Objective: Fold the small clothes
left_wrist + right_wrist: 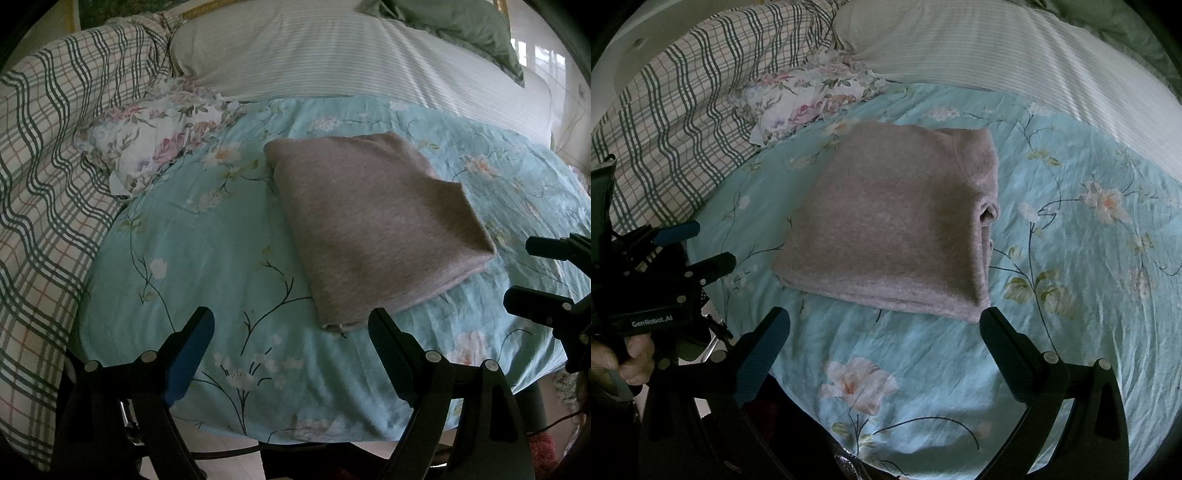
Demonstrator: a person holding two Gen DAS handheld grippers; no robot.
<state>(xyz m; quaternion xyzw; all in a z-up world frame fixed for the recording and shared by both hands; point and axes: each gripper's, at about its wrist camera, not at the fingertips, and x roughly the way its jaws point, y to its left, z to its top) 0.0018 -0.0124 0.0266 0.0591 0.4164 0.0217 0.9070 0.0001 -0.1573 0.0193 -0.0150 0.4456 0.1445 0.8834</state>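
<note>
A grey-pink garment (373, 221) lies folded into a compact rectangle on the light blue floral bedspread (221, 258); it also shows in the right wrist view (894, 225). My left gripper (291, 321) is open and empty, just short of the garment's near corner. My right gripper (884, 321) is open and empty, just in front of the garment's near edge. The right gripper shows at the right edge of the left wrist view (543, 273). The left gripper shows at the left of the right wrist view (701, 247), held by a hand.
A floral cloth (159, 136) lies crumpled at the far left of the bedspread. A plaid quilt (48, 166) is piled along the left. A white striped pillow (332, 51) lies behind, with a green cloth (461, 26) beyond it. The bed's near edge drops to the floor (229, 454).
</note>
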